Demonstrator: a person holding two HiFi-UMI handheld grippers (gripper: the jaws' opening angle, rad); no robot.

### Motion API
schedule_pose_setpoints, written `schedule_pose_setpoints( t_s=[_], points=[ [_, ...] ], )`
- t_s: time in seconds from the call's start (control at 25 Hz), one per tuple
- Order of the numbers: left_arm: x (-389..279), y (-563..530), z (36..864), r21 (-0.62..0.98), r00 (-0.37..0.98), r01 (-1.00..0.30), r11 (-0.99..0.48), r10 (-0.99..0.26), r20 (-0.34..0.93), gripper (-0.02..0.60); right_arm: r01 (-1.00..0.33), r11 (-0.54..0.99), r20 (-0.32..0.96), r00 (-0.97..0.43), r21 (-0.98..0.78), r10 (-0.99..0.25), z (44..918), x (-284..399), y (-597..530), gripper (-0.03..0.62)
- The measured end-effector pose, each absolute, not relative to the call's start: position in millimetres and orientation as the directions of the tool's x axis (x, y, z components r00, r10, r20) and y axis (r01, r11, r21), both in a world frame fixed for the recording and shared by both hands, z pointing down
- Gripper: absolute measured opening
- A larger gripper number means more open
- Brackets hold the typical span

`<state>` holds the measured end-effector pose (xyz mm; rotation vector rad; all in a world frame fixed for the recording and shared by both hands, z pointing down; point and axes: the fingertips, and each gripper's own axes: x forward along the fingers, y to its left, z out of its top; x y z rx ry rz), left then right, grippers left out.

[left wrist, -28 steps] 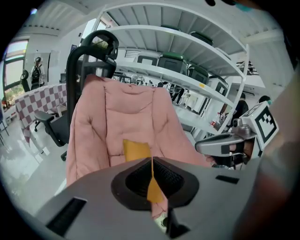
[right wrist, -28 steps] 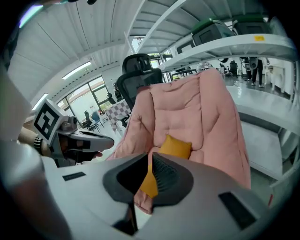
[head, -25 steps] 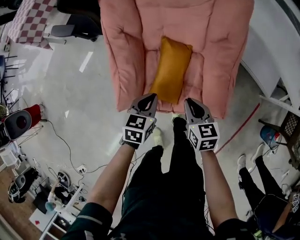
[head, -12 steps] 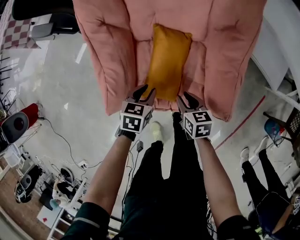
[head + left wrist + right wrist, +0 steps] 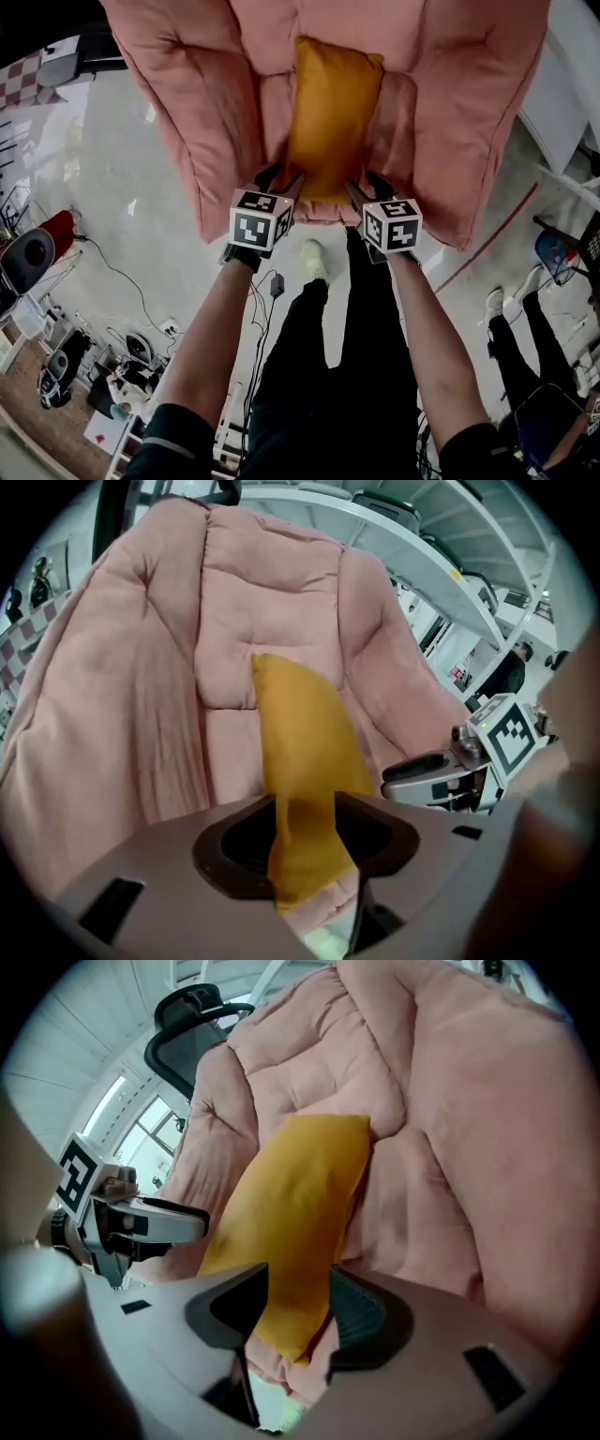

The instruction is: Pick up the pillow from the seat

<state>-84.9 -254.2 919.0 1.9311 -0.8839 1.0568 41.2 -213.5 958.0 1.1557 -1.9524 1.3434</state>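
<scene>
Reaching in: left gripper (image 5: pixel 281 178) and right gripper (image 5: pixel 366 185) jaws have just been opening, each straddling the near end of the pillow (image 5: pixel 330 117) on the pink seat (image 5: pixel 441 141) without pinching yet, so next is probably clamp and lift.

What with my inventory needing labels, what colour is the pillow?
Plain mustard yellow; the pillow shows best in the right gripper view.

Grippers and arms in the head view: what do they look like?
The left gripper and right gripper each have dark jaws and a white cube with black square markers. In their own views the bodies are light grey. The person wears dark short sleeves; forearms are bare.
</scene>
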Motion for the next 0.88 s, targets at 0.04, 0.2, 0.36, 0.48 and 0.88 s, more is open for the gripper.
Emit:
schedule_pose_setpoints(
  t_s=[0.04,0.2,0.36,0.48,0.88],
  points=[
    [-85.1,-255.2,923.2,0.284,0.422,-0.829,-0.482,-0.205,0.883,0.205,-0.853,0.150,0.777,-0.518,-0.500,-0.357,963.0,40.0,-214.8,0.200],
    [-80.3,-256.9,935.8,0.310,0.436,-0.821,-0.480,-0.176,0.883,0.243,-0.837,0.157,0.768,-0.545,-0.525,-0.335,977.0,34.9,-217.8,0.216],
    [-77.6,-259.0,952.5,0.316,0.447,-0.801,-0.508,-0.157,0.880,0.245,-0.813,0.182,0.759,-0.581,-0.553,-0.293,986.1,26.9,-222.3,0.215],
    [-77.8,-261.4,955.8,0.316,0.441,-0.798,-0.513,-0.142,0.886,0.235,-0.793,0.206,0.750,-0.609,-0.573,-0.259,992.2,19.7,-225.8,0.190],
    [-68.7,-257.3,962.2,0.321,0.427,-0.798,-0.510,-0.103,0.898,0.156,-0.795,0.228,0.760,-0.606,-0.563,-0.237,994.5,15.4,-226.2,0.068]
  ],
)
